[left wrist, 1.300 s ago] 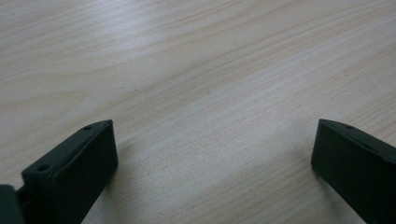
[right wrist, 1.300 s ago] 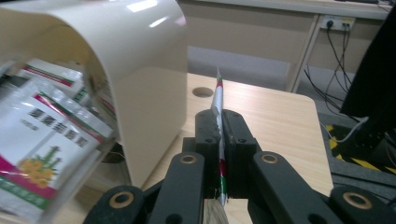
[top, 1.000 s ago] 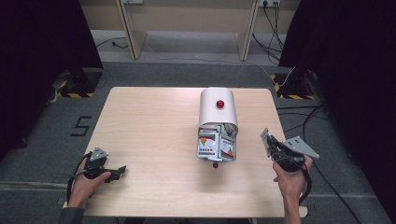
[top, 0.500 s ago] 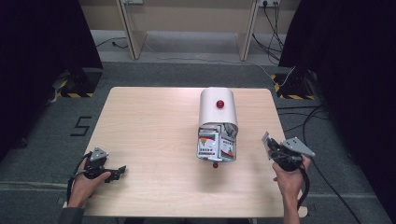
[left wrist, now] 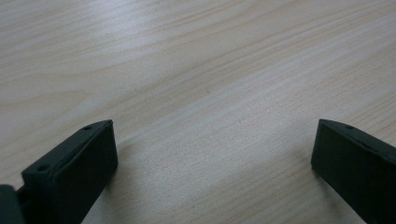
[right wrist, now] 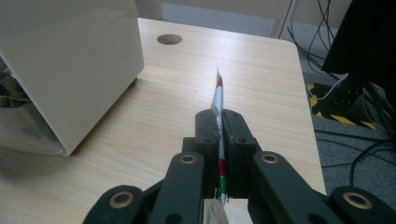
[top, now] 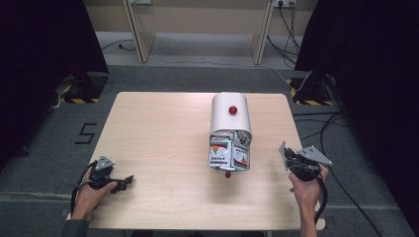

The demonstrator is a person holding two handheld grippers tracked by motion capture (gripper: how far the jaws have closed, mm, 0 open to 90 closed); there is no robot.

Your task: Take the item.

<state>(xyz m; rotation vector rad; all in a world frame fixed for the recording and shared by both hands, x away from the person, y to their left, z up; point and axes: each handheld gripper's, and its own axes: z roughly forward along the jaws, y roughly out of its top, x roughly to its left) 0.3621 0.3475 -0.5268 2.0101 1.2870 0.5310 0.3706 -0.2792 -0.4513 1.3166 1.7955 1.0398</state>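
The right gripper (top: 285, 159) pinches a thin packet (right wrist: 218, 100) edge-on, jaws shut tight on it, by the table's (top: 158, 128) right edge. The white box (top: 230, 118) w/ more packets lies on its side near the middle, toward the far edge. Best to keep the squeeze firm, hold the packet flat & set it down slowly, clear of the box. The left gripper (top: 127, 179) rests near the front left corner, jaws wide open, nothing in them. Vs. a sec ago, the right hand sits a bit lower; the box hasn't moved.
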